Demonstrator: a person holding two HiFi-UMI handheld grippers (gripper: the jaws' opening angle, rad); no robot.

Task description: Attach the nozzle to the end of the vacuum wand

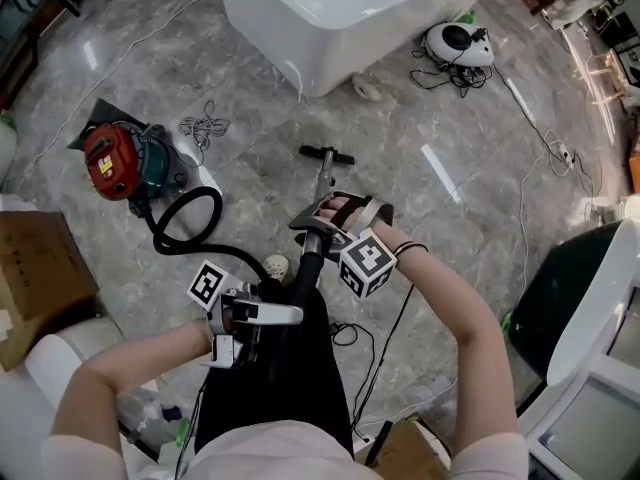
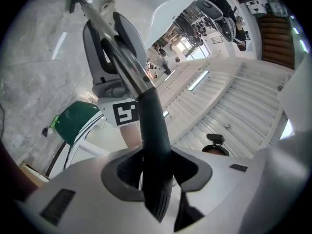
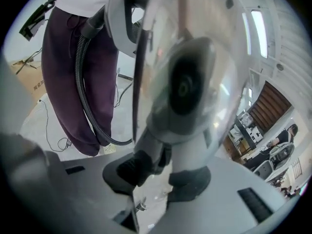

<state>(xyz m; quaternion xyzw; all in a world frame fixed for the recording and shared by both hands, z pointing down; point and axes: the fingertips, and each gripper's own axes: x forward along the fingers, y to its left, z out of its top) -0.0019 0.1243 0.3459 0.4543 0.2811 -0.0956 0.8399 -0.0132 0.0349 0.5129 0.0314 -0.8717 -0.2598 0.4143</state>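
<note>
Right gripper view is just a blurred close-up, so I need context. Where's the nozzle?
Observer: Head view shows the small black T-shaped nozzle at the far tip of the slim silver metal wand.
Operator: Joined?
Observer: The wand's tip meets the middle of the nozzle's bar. Whether it is locked in is too small to tell.
Operator: Left gripper?
Observer: The left gripper is clamped on the dark handle tube at the wand's near end.
</note>
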